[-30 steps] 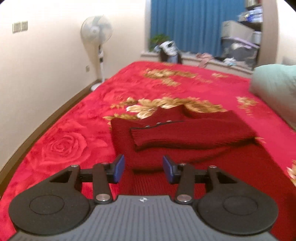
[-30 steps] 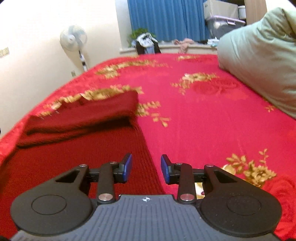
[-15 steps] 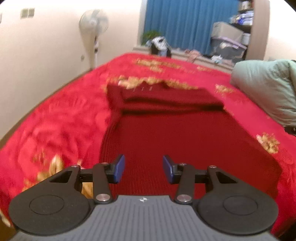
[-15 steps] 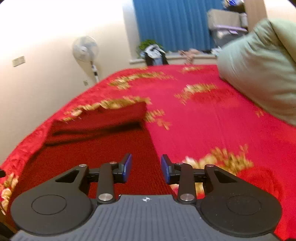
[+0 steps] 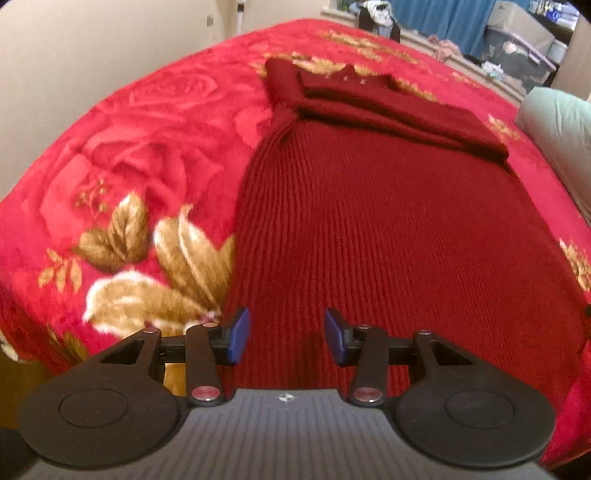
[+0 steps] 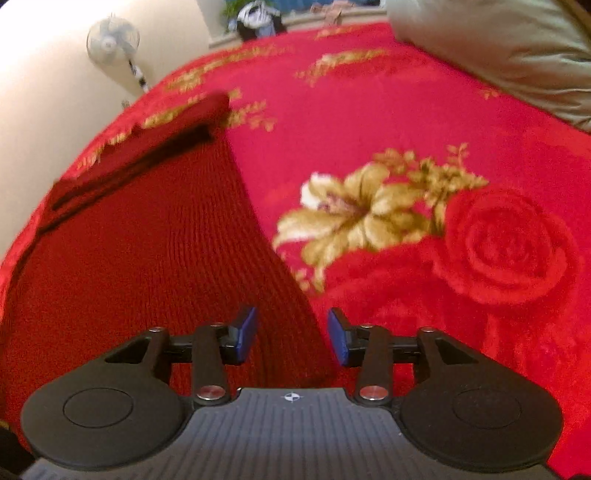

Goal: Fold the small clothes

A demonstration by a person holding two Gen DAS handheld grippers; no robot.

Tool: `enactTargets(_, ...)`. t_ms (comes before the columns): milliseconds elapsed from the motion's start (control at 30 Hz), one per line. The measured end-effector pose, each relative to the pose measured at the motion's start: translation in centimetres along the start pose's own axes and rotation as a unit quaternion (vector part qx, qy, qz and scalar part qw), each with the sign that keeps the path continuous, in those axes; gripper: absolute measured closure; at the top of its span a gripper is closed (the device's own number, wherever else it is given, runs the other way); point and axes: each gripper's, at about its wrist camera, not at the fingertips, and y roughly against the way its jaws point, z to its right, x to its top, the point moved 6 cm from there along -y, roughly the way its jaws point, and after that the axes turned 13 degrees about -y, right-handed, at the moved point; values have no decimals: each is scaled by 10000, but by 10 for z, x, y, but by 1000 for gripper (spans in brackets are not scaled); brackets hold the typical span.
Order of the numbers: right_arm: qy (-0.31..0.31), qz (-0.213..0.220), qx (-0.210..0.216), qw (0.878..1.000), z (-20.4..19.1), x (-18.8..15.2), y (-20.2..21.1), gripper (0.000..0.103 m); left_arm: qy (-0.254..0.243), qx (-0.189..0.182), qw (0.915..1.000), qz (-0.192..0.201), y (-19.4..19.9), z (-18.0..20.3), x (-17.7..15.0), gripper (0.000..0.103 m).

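A dark red ribbed knit garment point(image 5: 388, 229) is lying flat on the bed's red blanket point(image 5: 140, 147), which is patterned with roses and gold leaves. Its far end is carrying folded layers stacked across the width; the near part is spreading out as a single flat panel toward both cameras.

Left gripper point(image 5: 287, 336) is hanging over the near left portion of the garment, angled steeply down. Its blue-padded fingers point(image 5: 238, 334) are standing moderately apart with only knit fabric showing behind the gap; nothing is being pinched. The garment's left edge is running just left of the left finger.

Right gripper point(image 6: 291, 334) is hanging over the near right edge of the same garment point(image 6: 147, 258). Its jaws are opening at this moment; the fingers point(image 6: 247, 332) are standing apart, and the garment's right edge is passing through the gap beneath them, with no pad pressing on it. Blanket point(image 6: 406, 110) is showing right of that edge.

Background: a pale green pillow point(image 6: 498, 48) is resting on the far right of the bed, a standing fan point(image 6: 112, 38) is by the wall, and blue curtains point(image 5: 443, 14) and storage boxes point(image 5: 517, 33) are behind the bed.
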Motion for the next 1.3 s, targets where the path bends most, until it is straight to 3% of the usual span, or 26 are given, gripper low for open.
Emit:
enactTargets(100, 89, -182, -116, 9997, 4, -7, -6, 54, 56, 23, 9997, -221, -4, -2, -10, 54)
enactTargets(200, 251, -69, -246, 9994, 4, -7, -6, 53, 187, -7, 9994, -281, -4, -5, -16, 54)
enactTargets(400, 242, -83, -261, 9993, 5, -3, -12, 51, 403, 384, 9976, -413, -1, -17, -25, 55)
enactTargets(600, 388, -63, -203, 9990, 1, -3, -17, 50, 501, 256, 9969, -544, -5, -17, -27, 55)
enactTargets(633, 392, -63, -189, 9990, 1, -3, -18, 51, 505, 247, 9970, -535, -5, -16, -27, 56)
enactTargets(733, 424, -89, -83, 9990, -3, -4, -18, 69, 605, 181, 9966, -533, -6, -17, -28, 56)
enactTargets(800, 450, -108, 31, 9989, -8, -5, -17, 78, 649, 140, 9965, -503, -5, -17, -27, 65)
enactTargets(867, 447, -129, 148, 9988, -11, -5, -14, 78, 675, 57, 9968, -427, -3, -16, -26, 75)
enactTargets(967, 198, -133, 301, 9993, -9, -1, -10, 76, 685, -17, 9969, -389, -1, -15, -26, 75)
enactTargets(1033, 134, -111, 170, 9997, -5, -1, -12, 74, 706, -52, 9966, -423, -3, -15, -27, 75)
enactTargets(1233, 465, -143, 45, 9988, -13, -7, -16, 69, 620, -19, 9968, -499, -6, -13, -28, 73)
enactTargets(1267, 469, -144, 51, 9988, -13, -7, -16, 71, 643, -28, 9968, -481, -6, -14, -28, 73)
enactTargets(1300, 472, -124, 58, 9988, -14, -7, -15, 78, 692, 5, 9969, -361, -2, -15, -26, 79)
